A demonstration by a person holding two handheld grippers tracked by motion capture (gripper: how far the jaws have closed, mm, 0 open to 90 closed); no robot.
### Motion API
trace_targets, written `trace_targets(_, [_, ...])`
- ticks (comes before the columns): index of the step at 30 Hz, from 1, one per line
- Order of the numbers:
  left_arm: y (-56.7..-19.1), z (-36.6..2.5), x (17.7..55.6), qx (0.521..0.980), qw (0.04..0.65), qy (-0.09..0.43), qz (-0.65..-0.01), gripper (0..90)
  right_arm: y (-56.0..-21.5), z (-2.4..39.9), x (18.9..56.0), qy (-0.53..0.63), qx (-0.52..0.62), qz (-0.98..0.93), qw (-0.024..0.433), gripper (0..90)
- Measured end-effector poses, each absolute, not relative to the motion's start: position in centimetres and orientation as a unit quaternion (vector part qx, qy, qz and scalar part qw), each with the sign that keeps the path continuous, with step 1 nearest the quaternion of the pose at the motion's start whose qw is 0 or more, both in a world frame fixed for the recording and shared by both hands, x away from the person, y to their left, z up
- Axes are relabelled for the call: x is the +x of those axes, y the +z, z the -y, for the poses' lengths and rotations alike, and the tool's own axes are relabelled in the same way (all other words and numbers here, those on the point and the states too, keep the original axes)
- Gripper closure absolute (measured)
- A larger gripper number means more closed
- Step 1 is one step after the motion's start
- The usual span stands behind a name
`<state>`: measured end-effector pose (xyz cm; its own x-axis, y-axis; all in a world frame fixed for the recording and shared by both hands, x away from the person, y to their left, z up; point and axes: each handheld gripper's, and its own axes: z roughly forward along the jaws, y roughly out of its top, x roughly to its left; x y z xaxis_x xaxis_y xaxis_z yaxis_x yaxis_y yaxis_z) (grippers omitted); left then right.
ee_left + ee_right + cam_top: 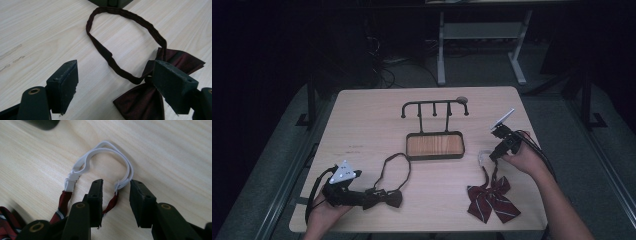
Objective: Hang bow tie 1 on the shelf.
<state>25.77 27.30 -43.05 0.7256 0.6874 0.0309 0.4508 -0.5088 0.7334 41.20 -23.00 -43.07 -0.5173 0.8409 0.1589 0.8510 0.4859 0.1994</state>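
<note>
A dark maroon bow tie (384, 198) (142, 102) lies flat at the table's front left, its strap loop (125, 15) spread toward the middle. My left gripper (364, 194) (115, 66) is low beside it and open. The bow's knot sits just by one jaw, and no pad presses on it. A red striped bow tie (492, 199) lies at the front right, with a white elastic strap (482, 156) (105, 145) curled beyond it. My right gripper (493, 156) (116, 183) straddles the strap's end where white meets red, jaws partly apart, gaps visible on both sides.
A black hook rack (434, 107) on a wood-lined tray base (434, 146) stands mid-table, between and beyond both ties. The light wooden table (362, 120) ends close to both hands at the front. A desk frame stands on the floor behind.
</note>
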Motion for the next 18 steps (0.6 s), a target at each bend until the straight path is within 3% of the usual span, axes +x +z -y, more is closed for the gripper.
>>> trace_targets(18, [-43.08,-27.26,25.79,0.856,0.364,0.159,-0.332,21.6,-43.77,22.05,41.1,-0.09,-0.482,0.871,-0.003,74.2])
